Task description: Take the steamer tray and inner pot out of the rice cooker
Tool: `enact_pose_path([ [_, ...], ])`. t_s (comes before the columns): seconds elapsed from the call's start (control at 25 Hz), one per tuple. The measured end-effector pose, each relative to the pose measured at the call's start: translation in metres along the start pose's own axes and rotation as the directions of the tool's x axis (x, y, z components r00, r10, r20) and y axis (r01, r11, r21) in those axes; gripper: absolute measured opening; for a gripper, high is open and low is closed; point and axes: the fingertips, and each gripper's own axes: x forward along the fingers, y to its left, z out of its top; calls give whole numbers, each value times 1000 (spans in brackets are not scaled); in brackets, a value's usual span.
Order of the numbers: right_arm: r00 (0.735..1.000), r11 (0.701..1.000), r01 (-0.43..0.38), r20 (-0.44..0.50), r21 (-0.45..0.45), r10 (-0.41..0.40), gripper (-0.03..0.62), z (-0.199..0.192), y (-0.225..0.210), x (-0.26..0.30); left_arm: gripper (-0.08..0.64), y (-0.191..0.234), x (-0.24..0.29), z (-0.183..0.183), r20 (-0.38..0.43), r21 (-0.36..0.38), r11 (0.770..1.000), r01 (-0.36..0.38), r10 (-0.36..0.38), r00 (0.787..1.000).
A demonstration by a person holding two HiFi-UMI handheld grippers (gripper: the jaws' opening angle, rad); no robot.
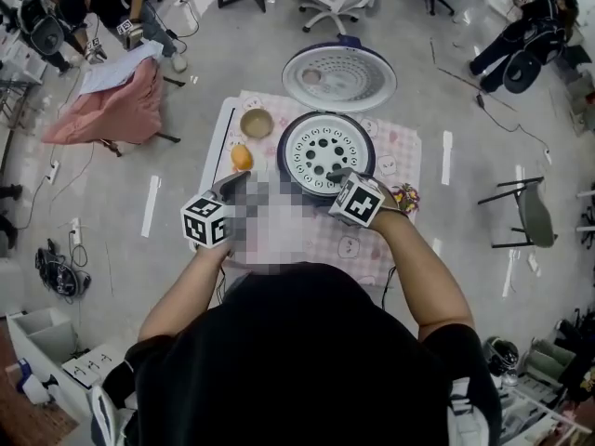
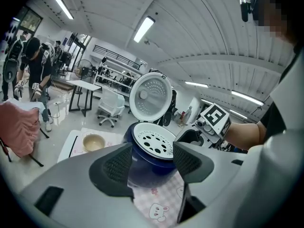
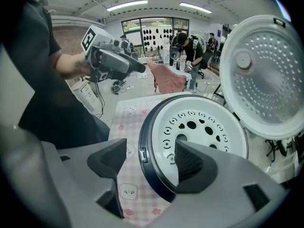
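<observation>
your right gripper (image 3: pixel 148 151) gapes across the rice cooker's (image 3: pixel 154 182) navy rim and round, white, hole-punched steamer tray (image 3: pixel 199 127); your left gripper (image 2: pixel 152 148) hangs released.

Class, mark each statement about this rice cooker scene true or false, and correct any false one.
1. The lid is open. True.
2. The steamer tray lies on the tablecloth. False: it sits in the rice cooker.
3. The left gripper is shut on the bowl. False: its jaws are apart and empty, and the bowl stands beside the cooker.
4. The right gripper is open at the cooker's rim. True.
</observation>
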Motion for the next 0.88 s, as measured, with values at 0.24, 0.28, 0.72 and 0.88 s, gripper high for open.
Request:
enact_pose_path([
  [0.24,989,995,-34,-150,-94,20,307,-14,-3,20,285,10,-1,-7,-6,-40,999,-14,14,1000],
  [0.28,986,993,-49,-166,-104,31,302,-15,-1,23,285,12,-2,-10,-8,-46,999,-17,17,1000],
  [0.72,951,968,-155,-296,-199,91,257,-29,12,42,284,21,-2,-13,-1,-76,997,-20,20,1000],
  [0.88,952,966,-154,-294,-207,89,218,-28,12,41,284,23,-5,-15,-2,-82,996,-23,23,1000],
])
